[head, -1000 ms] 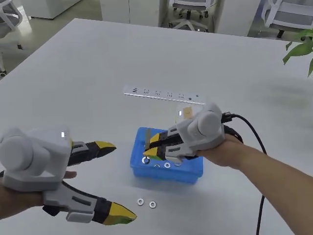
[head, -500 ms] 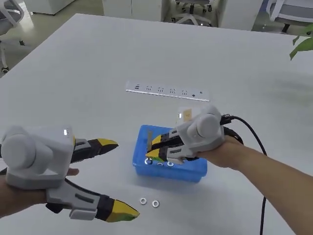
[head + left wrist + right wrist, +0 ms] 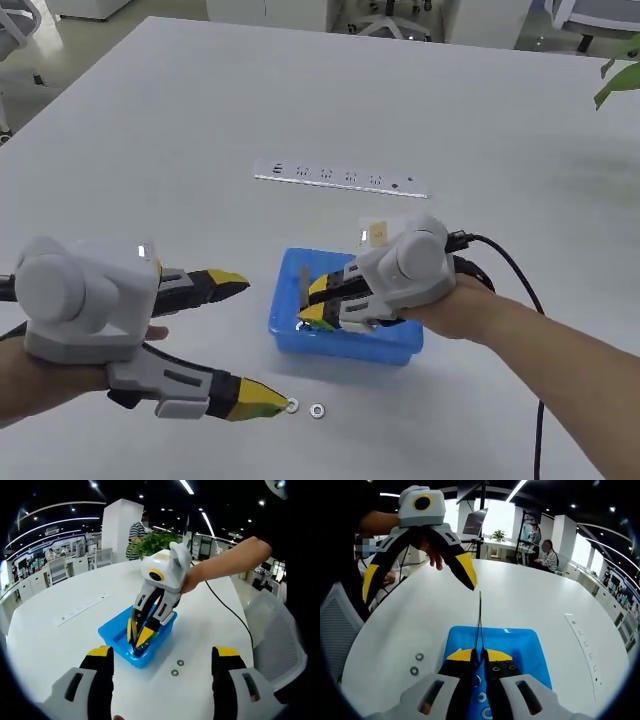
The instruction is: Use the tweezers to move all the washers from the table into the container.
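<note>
Position of the right gripper (image 3: pixel 314 304) had not changed from half a second before: it hung over the left half of the blue container (image 3: pixel 345 346), with its jaws pressed together on the tweezers (image 3: pixel 479 622). In the right gripper view the thin tweezers ran forward from between the yellow tips, reaching past the container's far wall. Several washers (image 3: pixel 481 697) lay on the container floor just under those tips.

Left gripper (image 3: pixel 256 346) stood with its jaws spread wide and nothing between them, to the left of the container. It had edged right since the earlier frame. Its near jaw tip, which had been short of the loose washers, now lay just beside the left one; I could not tell whether they touched.

Two washers remained on the table (image 3: pixel 150 120), near of the container and side by side: left washer (image 3: pixel 292 405), right washer (image 3: pixel 317 410). Neither had shifted relative to the container.

Power strip (image 3: pixel 340 180) lay farther back on the table. Black cable (image 3: pixel 520 290) trailed from the right gripper.
</note>
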Tool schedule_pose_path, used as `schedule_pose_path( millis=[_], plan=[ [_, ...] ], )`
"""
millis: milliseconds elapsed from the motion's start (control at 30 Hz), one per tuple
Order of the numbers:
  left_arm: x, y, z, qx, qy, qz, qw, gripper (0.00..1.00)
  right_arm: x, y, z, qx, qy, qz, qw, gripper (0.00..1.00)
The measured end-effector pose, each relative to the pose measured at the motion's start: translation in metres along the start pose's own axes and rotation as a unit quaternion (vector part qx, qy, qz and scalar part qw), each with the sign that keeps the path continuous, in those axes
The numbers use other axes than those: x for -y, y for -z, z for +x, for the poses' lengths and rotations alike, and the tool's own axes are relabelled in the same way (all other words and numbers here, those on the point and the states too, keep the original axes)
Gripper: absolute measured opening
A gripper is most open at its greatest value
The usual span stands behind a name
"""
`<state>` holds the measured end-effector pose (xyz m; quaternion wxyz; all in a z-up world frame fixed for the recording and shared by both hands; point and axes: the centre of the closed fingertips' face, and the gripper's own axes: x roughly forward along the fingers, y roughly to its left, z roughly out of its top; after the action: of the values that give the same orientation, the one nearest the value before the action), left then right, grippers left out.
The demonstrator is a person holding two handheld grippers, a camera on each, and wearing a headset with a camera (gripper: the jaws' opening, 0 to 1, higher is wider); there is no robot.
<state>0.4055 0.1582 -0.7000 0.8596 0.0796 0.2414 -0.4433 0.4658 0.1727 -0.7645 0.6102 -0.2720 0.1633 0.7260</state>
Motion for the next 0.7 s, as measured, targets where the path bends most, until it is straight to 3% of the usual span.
schedule_pose_path(
  millis=[333,700],
  plan=[
    [-0.021,-0.01,0.011,-0.008,-0.006,0.034,0.9994,0.59,-0.001,0.001,0.001,0.002,-0.003,-0.001,1.0,0.08],
    [-0.033,-0.022,0.025,-0.008,0.012,0.065,0.9978,0.38,-0.001,0.001,0.001,-0.001,-0.005,-0.007,1.0,0.09]
  ],
)
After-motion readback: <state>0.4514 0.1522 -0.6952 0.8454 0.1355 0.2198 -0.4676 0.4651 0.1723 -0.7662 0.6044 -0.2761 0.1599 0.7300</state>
